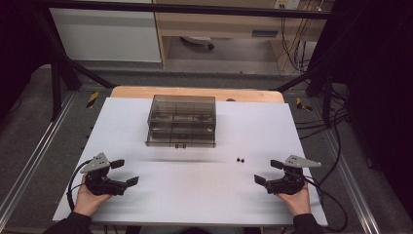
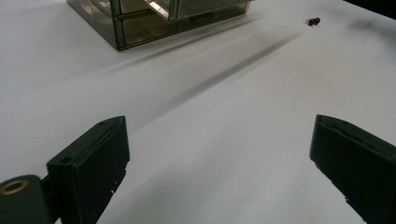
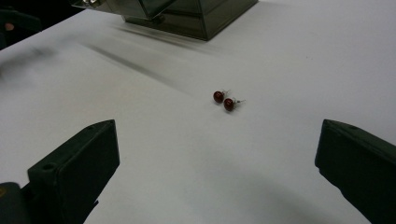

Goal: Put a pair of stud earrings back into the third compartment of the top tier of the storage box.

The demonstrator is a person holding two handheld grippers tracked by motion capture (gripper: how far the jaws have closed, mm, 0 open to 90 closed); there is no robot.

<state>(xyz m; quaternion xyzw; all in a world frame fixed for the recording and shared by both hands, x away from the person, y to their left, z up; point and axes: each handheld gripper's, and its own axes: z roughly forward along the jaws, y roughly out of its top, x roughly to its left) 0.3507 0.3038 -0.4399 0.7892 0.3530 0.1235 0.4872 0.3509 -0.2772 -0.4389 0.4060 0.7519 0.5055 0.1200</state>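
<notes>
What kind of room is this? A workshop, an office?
Most likely a lab set up for recording hand work. A white table stands inside a black frame, loose cables hang at the back, and a person holds the left gripper and right gripper.

white table sheet (image 1: 195,195) covers most of a wooden tabletop (image 1: 195,92), whose bare edge shows at the far side. dark metal frame legs (image 1: 56,83) stand at both far corners. black cables (image 1: 336,122) trail over the grey floor (image 1: 29,141) on the right. pale cabinet (image 1: 104,34) behind, shelf unit (image 1: 219,24) beside it.
</notes>
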